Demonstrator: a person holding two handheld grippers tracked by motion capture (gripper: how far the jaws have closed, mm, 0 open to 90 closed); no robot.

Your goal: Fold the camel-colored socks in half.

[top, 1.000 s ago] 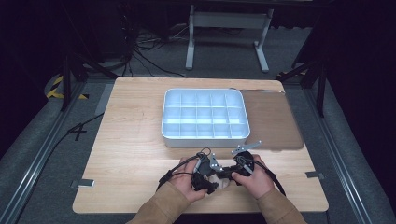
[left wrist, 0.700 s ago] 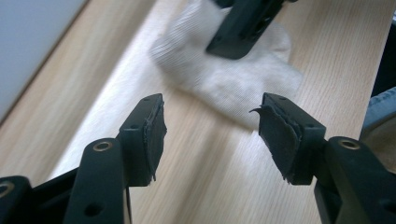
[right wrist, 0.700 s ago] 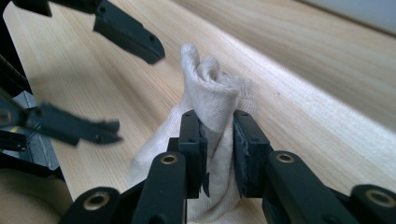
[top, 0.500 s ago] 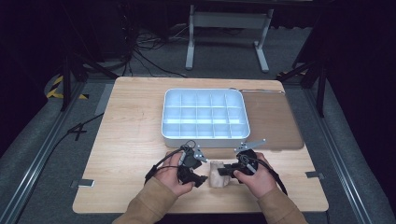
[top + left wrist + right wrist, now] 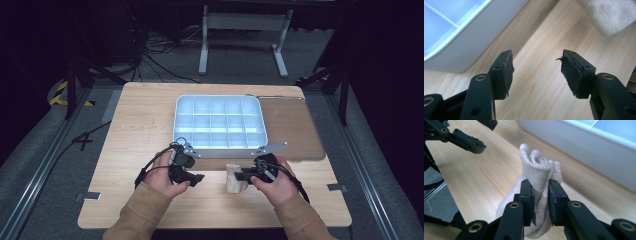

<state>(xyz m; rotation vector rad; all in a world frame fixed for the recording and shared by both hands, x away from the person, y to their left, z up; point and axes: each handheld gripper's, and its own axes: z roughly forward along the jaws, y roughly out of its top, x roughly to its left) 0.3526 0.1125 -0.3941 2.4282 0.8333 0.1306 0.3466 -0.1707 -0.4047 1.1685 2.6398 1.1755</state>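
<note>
Looking down and forward over the table [image 5: 150, 115] from above; riding low and close behind each jaw pair; sharing tray [image 5: 220, 121] wall [image 5: 469, 47] [image 5: 584, 147] and cloth [image 5: 539, 172].

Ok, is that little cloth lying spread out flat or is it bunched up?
Bunched up. The cloth stands as a twisted wad pinched between the jaws of the right gripper, its crumpled top poking above them, over the table.

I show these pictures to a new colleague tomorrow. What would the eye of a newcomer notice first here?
First, the white compartment tray in the middle of the wooden table, its cells bare. Next, the small beige cloth near the table's front edge, pinched between the right tongs. The left tongs stand open over bare wood beside it, holding nothing.
</note>
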